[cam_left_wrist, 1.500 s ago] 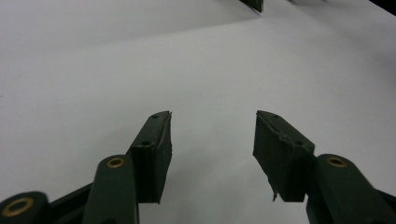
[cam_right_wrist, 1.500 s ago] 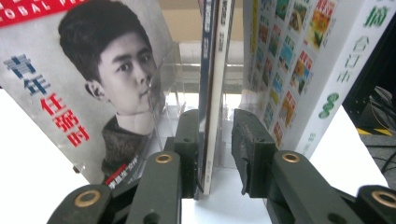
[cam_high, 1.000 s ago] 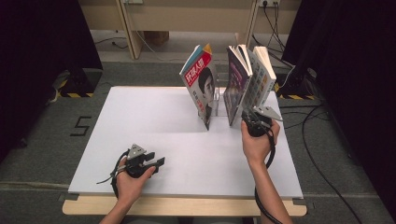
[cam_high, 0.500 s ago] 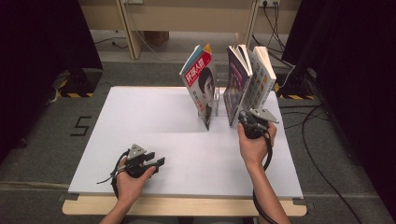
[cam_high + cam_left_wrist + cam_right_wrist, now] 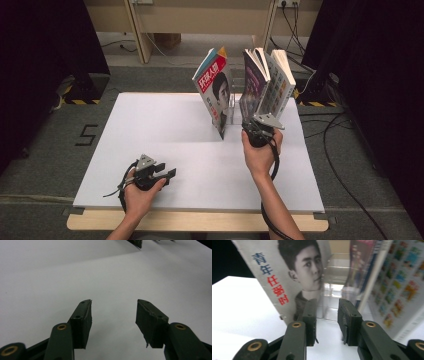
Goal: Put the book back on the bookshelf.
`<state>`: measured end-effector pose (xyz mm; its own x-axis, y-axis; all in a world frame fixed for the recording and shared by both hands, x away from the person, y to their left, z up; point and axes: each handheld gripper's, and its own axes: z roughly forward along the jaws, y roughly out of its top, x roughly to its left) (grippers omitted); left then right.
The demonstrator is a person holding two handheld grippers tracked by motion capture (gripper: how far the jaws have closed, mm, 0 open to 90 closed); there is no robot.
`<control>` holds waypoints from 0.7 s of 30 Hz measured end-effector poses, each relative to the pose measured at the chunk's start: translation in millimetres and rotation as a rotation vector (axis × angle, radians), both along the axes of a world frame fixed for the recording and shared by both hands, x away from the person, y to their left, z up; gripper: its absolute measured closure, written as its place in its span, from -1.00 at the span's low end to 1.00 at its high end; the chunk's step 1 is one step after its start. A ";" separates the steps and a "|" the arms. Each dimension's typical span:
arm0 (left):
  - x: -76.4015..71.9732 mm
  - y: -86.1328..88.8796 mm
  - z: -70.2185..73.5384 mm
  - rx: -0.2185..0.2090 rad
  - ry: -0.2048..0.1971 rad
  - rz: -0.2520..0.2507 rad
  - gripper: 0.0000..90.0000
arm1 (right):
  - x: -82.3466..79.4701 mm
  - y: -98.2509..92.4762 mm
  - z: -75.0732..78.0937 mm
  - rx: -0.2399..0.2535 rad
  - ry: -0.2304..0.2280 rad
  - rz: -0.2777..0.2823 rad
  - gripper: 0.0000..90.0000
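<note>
White table [image 5: 165,130] noted: right gripper [image 5: 251,129] has shifted left from the rack's [image 5: 231,116] right-hand books [image 5: 267,85] toward the magazine [image 5: 216,90], jaws just opening, empty; left gripper [image 5: 167,175] rests spread, idle.

Left tool [image 5: 170,174] open, low; right tool [image 5: 248,126] opening, empty, raised

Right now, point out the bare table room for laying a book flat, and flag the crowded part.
The widest free patch is the table's left half, bordered by the left gripper near the front edge and the portrait magazine at the back. A smaller strip lies right of the right gripper. It is crowded at the back right, where the leaning books stand in the clear rack.
</note>
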<state>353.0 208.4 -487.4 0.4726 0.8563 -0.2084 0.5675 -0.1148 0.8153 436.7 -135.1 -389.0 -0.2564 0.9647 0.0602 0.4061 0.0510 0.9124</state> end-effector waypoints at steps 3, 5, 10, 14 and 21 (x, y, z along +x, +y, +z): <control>0.2 0.2 -0.4 -0.004 -0.002 0.000 0.02 | 4.3 9.9 0.3 0.001 -0.005 0.021 0.50; 0.0 0.6 -0.4 -0.003 -0.002 0.000 0.02 | 6.1 16.1 1.4 0.007 -0.006 0.032 0.49; -0.2 2.1 0.2 -0.005 -0.003 0.002 0.02 | 10.9 30.4 4.0 0.008 -0.013 0.058 0.48; -0.3 2.3 0.3 -0.005 -0.002 0.001 0.02 | 14.1 38.6 4.0 0.016 -0.019 0.067 0.47; 0.2 2.2 0.2 -0.002 -0.002 0.000 0.02 | 18.6 51.6 4.8 0.024 -0.027 0.086 0.44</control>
